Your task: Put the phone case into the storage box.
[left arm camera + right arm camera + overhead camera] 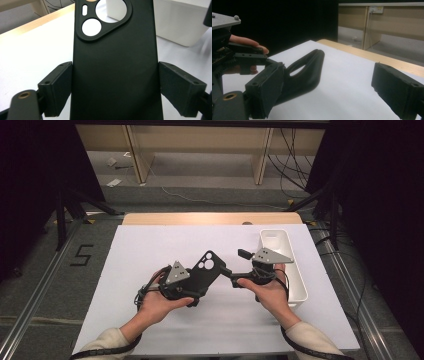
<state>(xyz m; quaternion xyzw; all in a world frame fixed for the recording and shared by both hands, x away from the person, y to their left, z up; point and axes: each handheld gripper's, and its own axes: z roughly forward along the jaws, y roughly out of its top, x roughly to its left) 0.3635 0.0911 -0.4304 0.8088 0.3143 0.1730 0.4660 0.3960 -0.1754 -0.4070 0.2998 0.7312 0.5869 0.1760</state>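
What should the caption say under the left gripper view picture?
Black phone case clamped between the left gripper jaws, white bin behind.

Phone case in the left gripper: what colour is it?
Matte black all over, the phone case clamped between the left gripper pads. Best seen in the left gripper view.

White-covered table [150,270], white bin [295,270]

Wooden shelving unit [200,150] at far wall. Below it: grey floor [210,197], loose cables [290,165], paper scraps [114,182]. Black curtains [35,180] flanking unit both sides.
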